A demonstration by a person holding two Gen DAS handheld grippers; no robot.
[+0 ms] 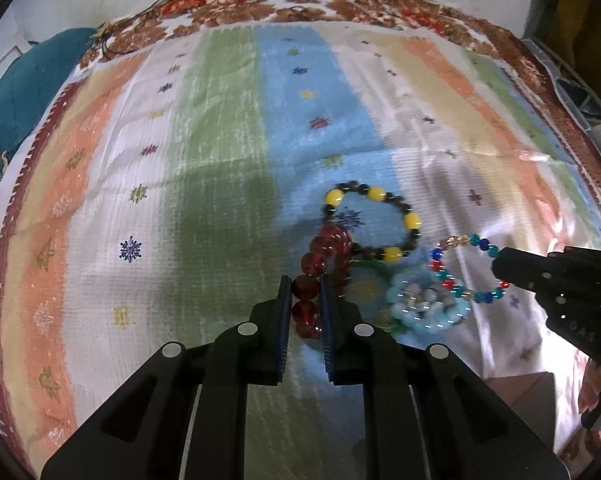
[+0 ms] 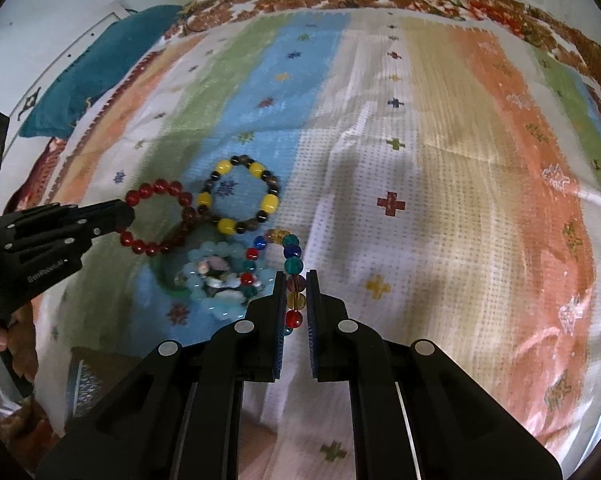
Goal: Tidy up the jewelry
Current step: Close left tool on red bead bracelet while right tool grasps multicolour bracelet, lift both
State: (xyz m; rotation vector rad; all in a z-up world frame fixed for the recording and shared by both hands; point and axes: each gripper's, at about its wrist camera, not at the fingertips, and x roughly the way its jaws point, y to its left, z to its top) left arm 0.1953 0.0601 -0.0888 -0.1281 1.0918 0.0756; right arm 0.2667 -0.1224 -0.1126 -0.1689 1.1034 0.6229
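L gripper (image 1: 305, 286) was clamped on the red bead bracelet (image 2: 156, 216) — beads sat between its blue pads, w/ the rest of the loop hanging toward the striped cloth (image 1: 220, 140). Just right of it lay the yellow-and-black bracelet (image 1: 374, 222), flat on the blue stripe, touching the red one. Below that sat a pile of pale blue beads (image 1: 424, 308) — exact pieces in it couldn't be told. Further right, the R gripper (image 2: 296, 284) was pinched on the multicolour bracelet (image 1: 458, 270), a few beads caught btw its pads, loop trailing onto the pile.
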